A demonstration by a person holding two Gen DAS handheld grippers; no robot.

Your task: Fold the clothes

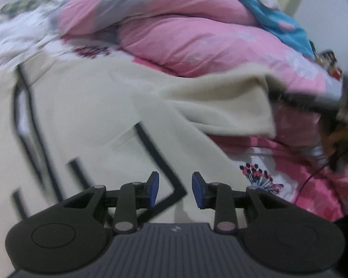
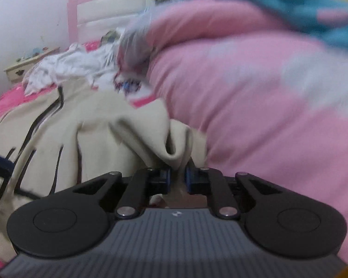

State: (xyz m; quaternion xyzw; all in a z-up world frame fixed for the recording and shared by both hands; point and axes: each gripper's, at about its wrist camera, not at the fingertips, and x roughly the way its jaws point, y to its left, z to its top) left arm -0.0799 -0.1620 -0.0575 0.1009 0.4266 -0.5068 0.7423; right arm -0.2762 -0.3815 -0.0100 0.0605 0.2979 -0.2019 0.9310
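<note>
So the left gripper (image 1: pixel 175 190) is tipped down over the bed, and its blue pads (image 1: pixel 154 188) stand apart with nothing caught between them, just air over the fabric. Right underneath it is the cream garment (image 1: pixel 99 120), a big pale thing with dark line markings, spread across the bed and reaching off to the left side of that view. Its far edge is lifted and bunched toward the right, up against the pink duvet (image 1: pixel 197 34) that's heaped behind it, with a teal cloth (image 1: pixel 283 20) lying on top of the heap. A bit of flowered bedsheet (image 1: pixel 262 178) peeks out just to the right of the left gripper. Over on the other side, the right gripper (image 2: pixel 178 178) is angled down too, and its jaws are pinched onto a fold of that same cream garment (image 2: pixel 99 125), with the cloth rising out from between the pads in a puckered ridge. The rest of the garment runs off to the left of it, and the pink duvet fills everything to its right. Farther back there's a white crumpled cloth (image 2: pixel 67 69), a pink headboard (image 2: pixel 109 4) and a small nightstand (image 2: pixel 23 67) by the wall. Everything's pretty blurry.
</note>
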